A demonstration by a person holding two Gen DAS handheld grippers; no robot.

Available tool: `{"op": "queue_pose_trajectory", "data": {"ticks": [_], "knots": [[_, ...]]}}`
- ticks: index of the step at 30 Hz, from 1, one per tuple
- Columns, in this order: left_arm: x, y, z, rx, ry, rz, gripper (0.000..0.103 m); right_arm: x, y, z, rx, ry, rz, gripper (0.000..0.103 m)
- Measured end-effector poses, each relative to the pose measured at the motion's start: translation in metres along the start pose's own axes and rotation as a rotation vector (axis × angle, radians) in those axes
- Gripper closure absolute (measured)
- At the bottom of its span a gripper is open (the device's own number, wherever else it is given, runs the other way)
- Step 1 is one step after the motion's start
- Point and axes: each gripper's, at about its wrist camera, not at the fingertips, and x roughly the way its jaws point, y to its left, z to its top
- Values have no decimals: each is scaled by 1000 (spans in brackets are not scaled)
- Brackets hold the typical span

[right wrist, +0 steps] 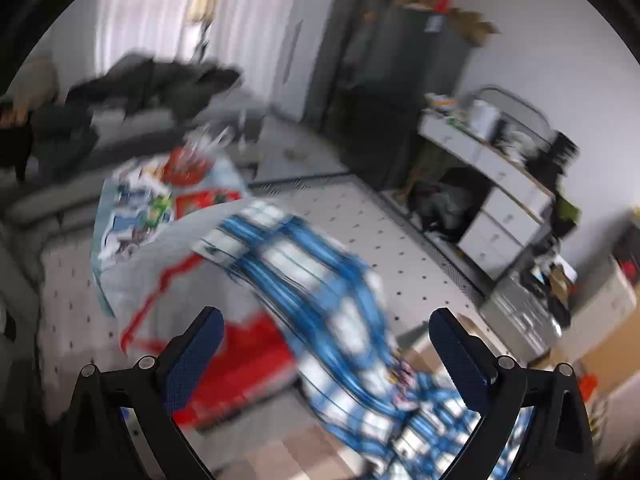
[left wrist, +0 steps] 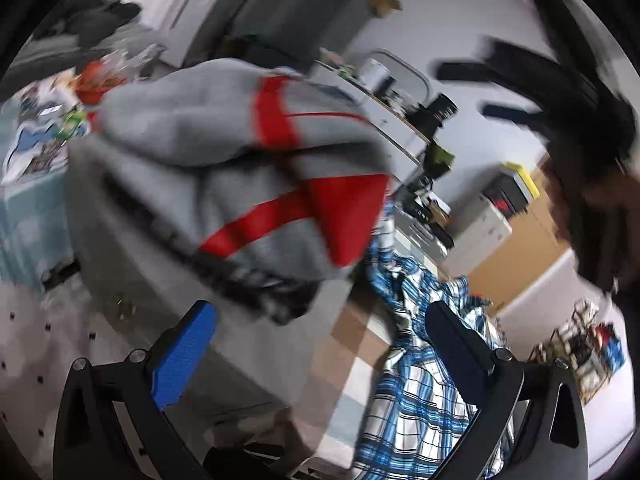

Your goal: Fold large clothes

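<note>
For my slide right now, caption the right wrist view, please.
Open right gripper above a blurred blue plaid shirt and a grey-and-red garment.

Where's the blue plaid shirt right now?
The blue plaid shirt shows blurred between the open right gripper fingers in the right wrist view, draped right of the grey-and-red garment. The left wrist view shows it at lower right.

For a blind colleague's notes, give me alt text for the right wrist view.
Open right claw hovers over a blurred blue plaid shirt draped across a grey and red garment; behind lie a dotted rug and white drawers.
</note>
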Motion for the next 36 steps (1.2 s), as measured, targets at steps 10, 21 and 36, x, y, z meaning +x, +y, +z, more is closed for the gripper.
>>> {"op": "queue_pose_trajectory", "data": {"ticks": [10,21,36], "knots": [[-15,43,-1,-40,20,-29,1,110,90,23,-293,192,-55,15],[-5,56,1,-91,42,-74,1,116,51,35,20,200,43,84],[-4,4,-6,111,78,0,1,14,-129,-10,727,-160,159,95]]}}
